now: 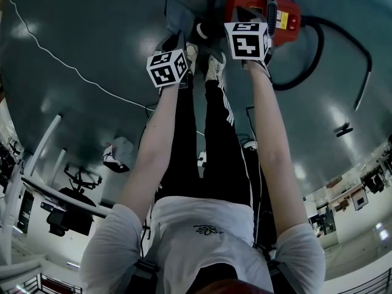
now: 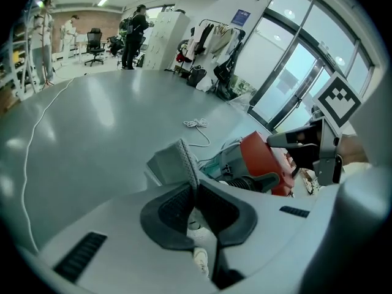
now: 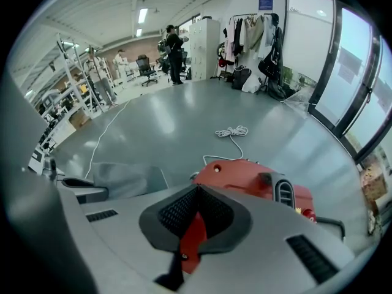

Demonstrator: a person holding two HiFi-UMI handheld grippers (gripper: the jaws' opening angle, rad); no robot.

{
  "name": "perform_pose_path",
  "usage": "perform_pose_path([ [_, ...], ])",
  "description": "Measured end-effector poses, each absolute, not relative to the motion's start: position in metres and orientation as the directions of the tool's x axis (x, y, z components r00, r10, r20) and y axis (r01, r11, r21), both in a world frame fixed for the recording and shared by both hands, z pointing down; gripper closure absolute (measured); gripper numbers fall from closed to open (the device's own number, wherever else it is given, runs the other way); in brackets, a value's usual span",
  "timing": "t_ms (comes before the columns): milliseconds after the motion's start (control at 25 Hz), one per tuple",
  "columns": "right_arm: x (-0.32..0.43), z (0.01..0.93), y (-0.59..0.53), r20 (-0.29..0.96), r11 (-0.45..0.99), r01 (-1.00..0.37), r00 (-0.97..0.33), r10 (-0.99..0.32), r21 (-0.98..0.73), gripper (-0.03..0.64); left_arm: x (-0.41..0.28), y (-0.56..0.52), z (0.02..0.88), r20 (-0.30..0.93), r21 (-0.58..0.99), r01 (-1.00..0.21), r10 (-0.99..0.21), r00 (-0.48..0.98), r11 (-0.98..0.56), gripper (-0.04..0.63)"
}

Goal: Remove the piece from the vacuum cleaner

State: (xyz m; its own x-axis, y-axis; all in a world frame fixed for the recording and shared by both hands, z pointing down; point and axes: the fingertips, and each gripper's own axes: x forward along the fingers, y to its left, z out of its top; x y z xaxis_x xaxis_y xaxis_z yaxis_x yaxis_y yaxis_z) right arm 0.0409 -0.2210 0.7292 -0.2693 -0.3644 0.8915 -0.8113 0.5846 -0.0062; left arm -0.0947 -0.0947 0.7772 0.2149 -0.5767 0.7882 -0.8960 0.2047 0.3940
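The red vacuum cleaner [image 1: 263, 8] stands on the grey floor just past the person's shoes [image 1: 211, 63]. My left gripper [image 2: 196, 185] is shut on a flat grey piece [image 2: 174, 164] with a perforated edge, holding it upright and apart from the vacuum cleaner [image 2: 263, 158], which lies to its right. In the head view the grey piece [image 1: 177, 14] hangs left of the red body. My right gripper [image 3: 197, 187] hovers just above the vacuum cleaner [image 3: 257, 179]; its pads meet at the tip with nothing between them. The grey piece [image 3: 122, 179] also shows at the left of the right gripper view.
A black hose [image 1: 343, 35] loops out from the vacuum's right side. A thin white cable [image 1: 61, 60] runs across the floor at the left, and a coiled white cord [image 3: 231, 131] lies beyond the vacuum. People [image 2: 135, 35], lockers and a clothes rack stand far back.
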Motion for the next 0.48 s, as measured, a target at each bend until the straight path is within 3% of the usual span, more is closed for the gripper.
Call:
perform_pose_path([
  [480,0.0393,0.7287,-0.2207,0.881,0.599,-0.801,-0.283,-0.379,0.000,0.607,-0.1021,-0.0877,0.7829,0.791,0.361,-0.924,-0.567,0.229,0.130,0.571],
])
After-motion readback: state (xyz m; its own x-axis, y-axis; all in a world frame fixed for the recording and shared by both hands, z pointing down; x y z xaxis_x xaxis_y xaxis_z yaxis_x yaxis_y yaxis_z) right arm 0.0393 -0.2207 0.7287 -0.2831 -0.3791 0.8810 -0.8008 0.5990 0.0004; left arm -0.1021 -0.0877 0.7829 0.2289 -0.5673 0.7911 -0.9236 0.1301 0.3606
